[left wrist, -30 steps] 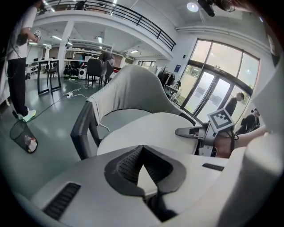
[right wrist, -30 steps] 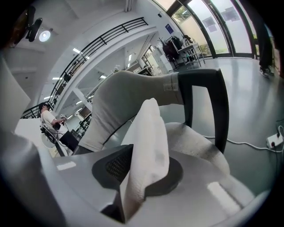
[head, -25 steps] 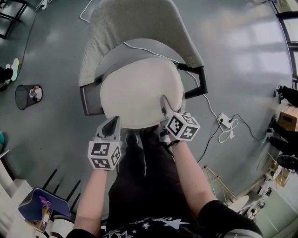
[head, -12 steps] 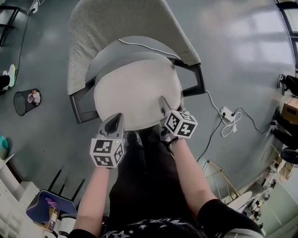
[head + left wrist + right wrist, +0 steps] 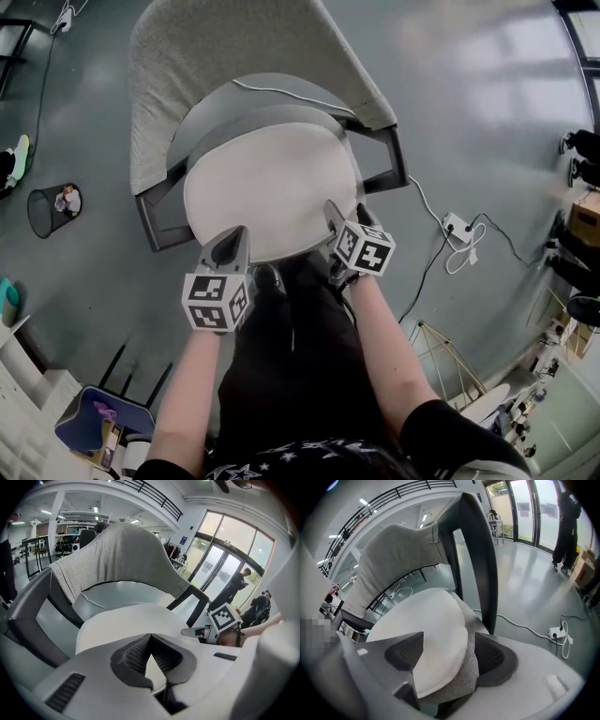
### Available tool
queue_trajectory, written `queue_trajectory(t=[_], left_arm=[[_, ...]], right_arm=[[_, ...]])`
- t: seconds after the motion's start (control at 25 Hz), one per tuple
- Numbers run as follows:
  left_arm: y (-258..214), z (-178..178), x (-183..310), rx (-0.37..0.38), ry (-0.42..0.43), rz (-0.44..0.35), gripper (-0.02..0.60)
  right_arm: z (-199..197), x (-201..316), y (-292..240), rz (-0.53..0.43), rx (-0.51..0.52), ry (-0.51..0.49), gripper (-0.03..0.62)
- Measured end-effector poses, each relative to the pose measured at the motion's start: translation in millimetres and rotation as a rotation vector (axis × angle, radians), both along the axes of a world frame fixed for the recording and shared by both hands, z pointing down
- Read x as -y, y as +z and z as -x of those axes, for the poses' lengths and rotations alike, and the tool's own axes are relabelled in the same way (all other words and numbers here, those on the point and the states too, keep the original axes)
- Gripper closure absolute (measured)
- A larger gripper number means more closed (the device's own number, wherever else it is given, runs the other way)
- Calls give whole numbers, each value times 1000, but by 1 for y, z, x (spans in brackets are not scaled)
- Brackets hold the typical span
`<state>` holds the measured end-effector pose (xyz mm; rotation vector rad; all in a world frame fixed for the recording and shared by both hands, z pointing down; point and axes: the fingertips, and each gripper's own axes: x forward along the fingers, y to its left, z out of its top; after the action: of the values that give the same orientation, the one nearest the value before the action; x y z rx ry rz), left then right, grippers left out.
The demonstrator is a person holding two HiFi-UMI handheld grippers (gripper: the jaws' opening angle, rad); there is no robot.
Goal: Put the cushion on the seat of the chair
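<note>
A round cream cushion lies over the seat of the chair, whose curved back is grey fabric and whose arms are dark. My left gripper is at the cushion's near left edge. In the left gripper view, the left gripper is shut on the cushion, pads pinching the rim. My right gripper is at the near right edge. Its jaws are opening: in the right gripper view the right gripper stands wide, and the cushion, with its grey underside, lies loosely between the pads.
A white cable runs along the seat behind the cushion. A mesh waste basket stands on the floor at left, and a power strip with cords at right. A blue seat is near my left side. People stand by glass doors.
Both grippers have sunk with the cushion, which now sits lower over the seat. The right gripper's fingers have spread apart.
</note>
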<state>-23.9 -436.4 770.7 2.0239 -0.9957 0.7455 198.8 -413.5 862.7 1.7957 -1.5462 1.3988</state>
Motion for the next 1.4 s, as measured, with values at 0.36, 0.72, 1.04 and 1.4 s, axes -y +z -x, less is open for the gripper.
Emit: queue_trajectory(t=[0.36, 0.72, 1.04, 1.4], left_arm=[[-41, 0, -3, -35, 10, -68, 575], [-118, 16, -20, -124, -13, -184, 575], [-184, 53, -52, -185, -52, -252, 575], [-218, 81, -74, -201, -65, -267, 575]], right_arm=[[7, -4, -56, -78, -36, -33, 284], [92, 5, -158, -252, 122, -229, 301], [161, -19, -249, -403, 151, -355, 379], [171, -69, -312, -496, 157, -346, 572]])
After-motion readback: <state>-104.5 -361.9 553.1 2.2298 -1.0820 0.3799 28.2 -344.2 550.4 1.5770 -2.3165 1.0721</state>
